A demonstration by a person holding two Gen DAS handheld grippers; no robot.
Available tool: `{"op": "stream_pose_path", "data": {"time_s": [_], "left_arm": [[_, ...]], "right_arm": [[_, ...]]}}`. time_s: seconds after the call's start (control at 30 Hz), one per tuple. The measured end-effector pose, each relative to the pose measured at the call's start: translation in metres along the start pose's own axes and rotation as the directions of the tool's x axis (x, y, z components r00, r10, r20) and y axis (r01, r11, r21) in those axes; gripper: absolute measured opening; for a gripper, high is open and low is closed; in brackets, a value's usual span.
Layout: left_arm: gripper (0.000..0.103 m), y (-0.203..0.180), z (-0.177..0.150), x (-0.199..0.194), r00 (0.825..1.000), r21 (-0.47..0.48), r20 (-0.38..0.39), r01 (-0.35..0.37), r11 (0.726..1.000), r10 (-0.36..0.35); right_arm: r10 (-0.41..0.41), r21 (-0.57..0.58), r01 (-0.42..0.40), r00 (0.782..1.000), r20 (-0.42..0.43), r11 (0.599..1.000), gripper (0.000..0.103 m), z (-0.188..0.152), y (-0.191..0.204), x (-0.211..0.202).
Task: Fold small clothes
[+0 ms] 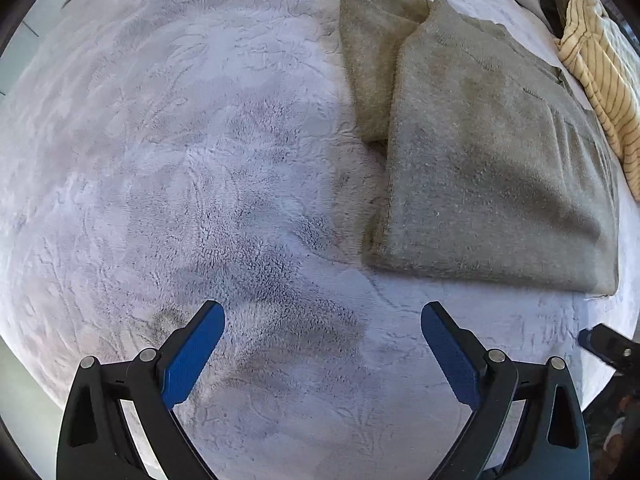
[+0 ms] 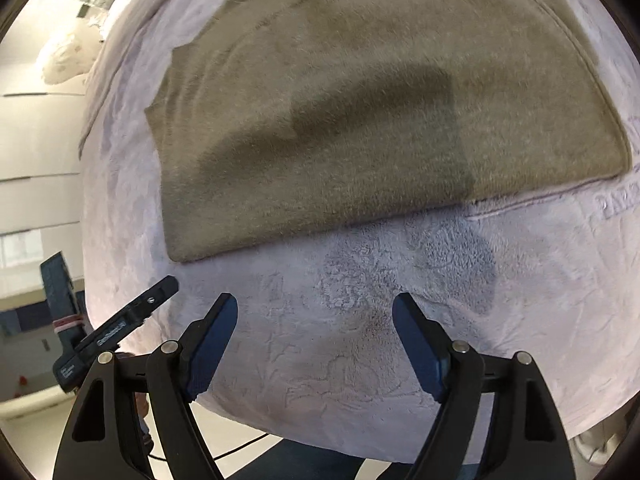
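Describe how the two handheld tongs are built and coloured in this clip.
The left tongs and right tongs look alike: two black angular arms with triangular cut-outs, silver round pivot pins, and flat blue textured pads on the inner faces. In the right wrist view, the other unit's black body carries small white lettering, unreadable.

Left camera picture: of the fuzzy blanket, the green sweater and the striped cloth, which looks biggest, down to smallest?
1. Fuzzy blanket, filling most of the picture.
2. Green sweater.
3. Striped cloth, though it is cut off at the edge, so its full size is unsure.
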State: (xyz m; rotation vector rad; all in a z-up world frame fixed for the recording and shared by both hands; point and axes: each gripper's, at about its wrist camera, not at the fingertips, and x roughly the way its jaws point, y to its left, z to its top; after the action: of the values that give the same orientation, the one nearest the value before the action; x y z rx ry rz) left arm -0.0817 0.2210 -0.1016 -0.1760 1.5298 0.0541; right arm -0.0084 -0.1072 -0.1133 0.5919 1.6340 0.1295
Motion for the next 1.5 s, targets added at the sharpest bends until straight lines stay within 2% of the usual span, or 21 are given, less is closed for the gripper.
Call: {"op": "stream_pose_path", "data": {"time_s": [0.33,0.57,0.77,0.87,1.03,1.3,1.5], "left_arm": [[0.099,0.007,0.021,0.001,1.0,0.04,0.018,0.012,0.999,-0.012],[0.099,0.004,0.043,0.001,1.0,0.054,0.012,0.017,0.998,-0.018],[0.099,0.002,0.053,0.006,1.0,0.069,0.015,0.012,0.998,-0.013],[0.099,0.0,0.056,0.004,1.0,0.067,0.019,0.017,0.998,-0.018],[0.099,0.01,0.07,0.001,0.996,0.014,0.03,0.082,0.997,-0.082],[0.099,0.008,0.089,0.009,0.988,0.011,0.047,0.146,0.989,-0.147],[0.099,0.007,0.106,0.023,0.958,-0.045,0.062,0.285,0.958,-0.282]], "right_arm": [[0.05,0.12,-0.051,0.999,0.01,0.991,0.083,0.003,-0.009,0.014],[0.156,0.194,-0.159,0.987,0.028,0.968,0.083,0.003,-0.01,0.026],[0.216,0.225,-0.22,0.975,0.043,0.949,0.083,0.005,-0.006,0.035],[0.267,0.238,-0.274,0.962,0.062,0.932,0.083,0.008,-0.004,0.039],[0.346,0.251,-0.357,0.934,0.089,0.9,0.083,0.021,0.009,0.053],[0.446,0.279,-0.462,0.887,0.12,0.842,0.083,0.037,0.021,0.086],[0.544,0.304,-0.573,0.819,0.183,0.761,0.083,0.049,0.029,0.102]]}}
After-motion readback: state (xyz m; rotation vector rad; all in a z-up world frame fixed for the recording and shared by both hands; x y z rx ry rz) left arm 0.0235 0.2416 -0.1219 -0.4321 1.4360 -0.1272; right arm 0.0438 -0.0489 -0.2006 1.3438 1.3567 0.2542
